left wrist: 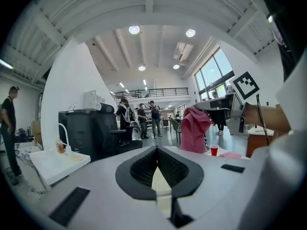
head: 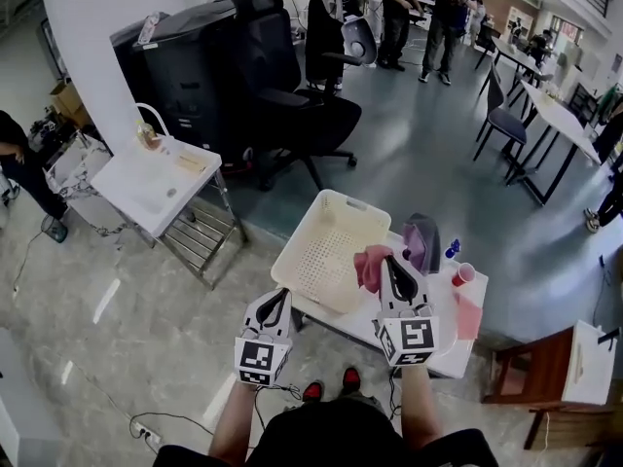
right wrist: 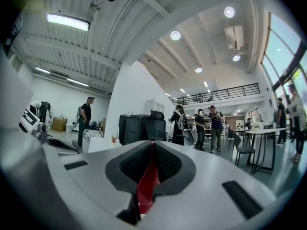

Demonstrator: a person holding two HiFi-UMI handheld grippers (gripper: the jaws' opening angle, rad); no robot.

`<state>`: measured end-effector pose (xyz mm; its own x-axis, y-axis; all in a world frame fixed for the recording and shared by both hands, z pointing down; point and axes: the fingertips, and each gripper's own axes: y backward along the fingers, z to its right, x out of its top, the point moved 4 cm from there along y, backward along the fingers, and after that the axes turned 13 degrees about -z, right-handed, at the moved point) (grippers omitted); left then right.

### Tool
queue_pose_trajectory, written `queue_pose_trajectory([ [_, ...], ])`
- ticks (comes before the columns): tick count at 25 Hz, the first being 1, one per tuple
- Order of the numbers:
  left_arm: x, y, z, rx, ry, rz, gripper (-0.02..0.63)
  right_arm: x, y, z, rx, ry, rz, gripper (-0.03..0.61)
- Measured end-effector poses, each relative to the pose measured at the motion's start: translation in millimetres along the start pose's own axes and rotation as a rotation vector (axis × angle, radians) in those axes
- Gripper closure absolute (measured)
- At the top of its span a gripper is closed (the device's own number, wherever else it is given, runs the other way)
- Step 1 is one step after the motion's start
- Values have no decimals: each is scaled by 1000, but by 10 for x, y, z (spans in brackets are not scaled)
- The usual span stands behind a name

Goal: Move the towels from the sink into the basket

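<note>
A cream perforated basket [head: 290,249] rests on a white table [head: 458,353], its left side hanging past the table's edge. My right gripper [head: 393,261] is shut on a pink towel [head: 371,267], which hangs by the basket's right rim. In the right gripper view a red strip of the towel [right wrist: 147,186] fills the slit between the jaws of that gripper [right wrist: 152,145]. My left gripper [head: 280,298] sits at the basket's near left corner, and in the left gripper view cream mesh fills the slit of its shut jaws [left wrist: 156,152]. The towel [left wrist: 194,131] hangs ahead of it. The white sink [head: 146,188] stands far left.
A second pink towel [head: 467,315] lies on the table's right end, beside a red cup [head: 463,274], a purple object [head: 421,241] and a blue bottle [head: 451,251]. A black office chair [head: 292,95] stands behind the basket. A wooden stool [head: 545,368] is at the right. People stand far back.
</note>
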<state>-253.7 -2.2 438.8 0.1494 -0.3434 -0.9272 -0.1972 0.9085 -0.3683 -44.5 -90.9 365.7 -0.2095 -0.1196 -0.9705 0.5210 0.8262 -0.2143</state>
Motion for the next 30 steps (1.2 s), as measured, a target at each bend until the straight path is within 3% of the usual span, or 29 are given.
queue_pose_trajectory([
  [7,-139,68,-198,123,74,-26,607,-96,-469,-220,149,1,-37,537],
  [15,-297,133,-292,217,127,-75,606,-356,-825,-427,262,1,-110,537],
  [22,-484,96,-254,245,153,-123,606,-711,-970,-521,325,-8,-195,537],
  [30,-659,-62,-156,224,166,-181,606,-1142,-1074,-534,353,-21,-300,535],
])
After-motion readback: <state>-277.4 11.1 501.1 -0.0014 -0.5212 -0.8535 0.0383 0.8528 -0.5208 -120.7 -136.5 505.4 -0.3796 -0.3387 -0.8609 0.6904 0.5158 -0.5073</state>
